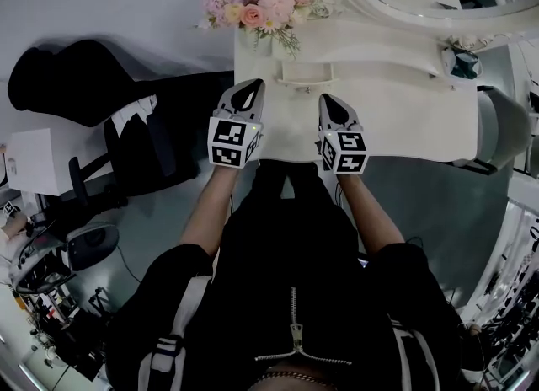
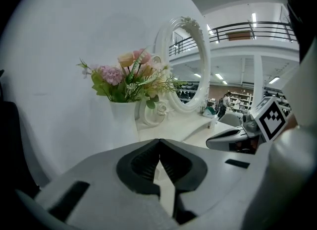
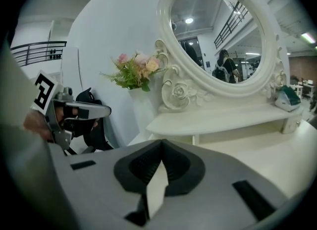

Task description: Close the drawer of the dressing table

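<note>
Head view — left gripper, right gripper closed above dressing table.

Nothing legible anywhere: no words, brand names, labels or numbers. Only black-and-white square marker patterns, without letters or digits, on the cube of the grey two-jaw left gripper and on the cube of the grey two-jaw right gripper. Any signs in the far hall with shelves, at the right behind the table, too small to read.
</note>
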The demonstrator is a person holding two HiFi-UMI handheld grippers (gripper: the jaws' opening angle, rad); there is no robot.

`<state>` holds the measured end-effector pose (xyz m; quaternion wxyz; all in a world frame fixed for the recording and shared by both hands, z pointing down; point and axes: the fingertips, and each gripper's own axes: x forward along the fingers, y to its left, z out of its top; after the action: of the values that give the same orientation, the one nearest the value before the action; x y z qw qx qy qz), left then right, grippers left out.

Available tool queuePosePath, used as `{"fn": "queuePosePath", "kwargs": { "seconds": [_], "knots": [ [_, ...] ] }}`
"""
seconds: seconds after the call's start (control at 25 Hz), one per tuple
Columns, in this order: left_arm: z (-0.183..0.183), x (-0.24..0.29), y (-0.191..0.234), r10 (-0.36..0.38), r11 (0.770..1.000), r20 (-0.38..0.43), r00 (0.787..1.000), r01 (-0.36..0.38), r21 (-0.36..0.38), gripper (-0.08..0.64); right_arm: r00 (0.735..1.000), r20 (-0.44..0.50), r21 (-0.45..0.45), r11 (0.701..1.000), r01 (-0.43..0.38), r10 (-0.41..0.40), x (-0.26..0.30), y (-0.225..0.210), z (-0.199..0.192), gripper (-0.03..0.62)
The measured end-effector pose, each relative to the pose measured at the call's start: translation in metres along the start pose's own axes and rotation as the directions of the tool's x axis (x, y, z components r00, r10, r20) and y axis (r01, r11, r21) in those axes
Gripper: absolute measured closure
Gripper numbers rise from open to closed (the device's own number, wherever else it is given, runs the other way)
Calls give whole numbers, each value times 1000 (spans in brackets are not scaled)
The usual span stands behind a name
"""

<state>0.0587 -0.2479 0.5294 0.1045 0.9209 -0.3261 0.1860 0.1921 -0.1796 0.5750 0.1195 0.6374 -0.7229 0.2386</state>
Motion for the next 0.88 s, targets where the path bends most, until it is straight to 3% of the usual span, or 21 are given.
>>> {"fn": "queuePosePath", "kwargs": {
  "seconds": [0.44, 0.88],
  "knots": [
    [-15, -9, 1, 7, 1000, -17, 1000, -7, -18, 554, 993, -114, 18, 1000, -14, 16, 11, 8, -35, 485],
    [-23, -23, 17, 56, 998, -24, 998, -57, -40, 554, 963, -267, 103, 995, -5, 32, 48, 6, -70, 416]
  ]
}}
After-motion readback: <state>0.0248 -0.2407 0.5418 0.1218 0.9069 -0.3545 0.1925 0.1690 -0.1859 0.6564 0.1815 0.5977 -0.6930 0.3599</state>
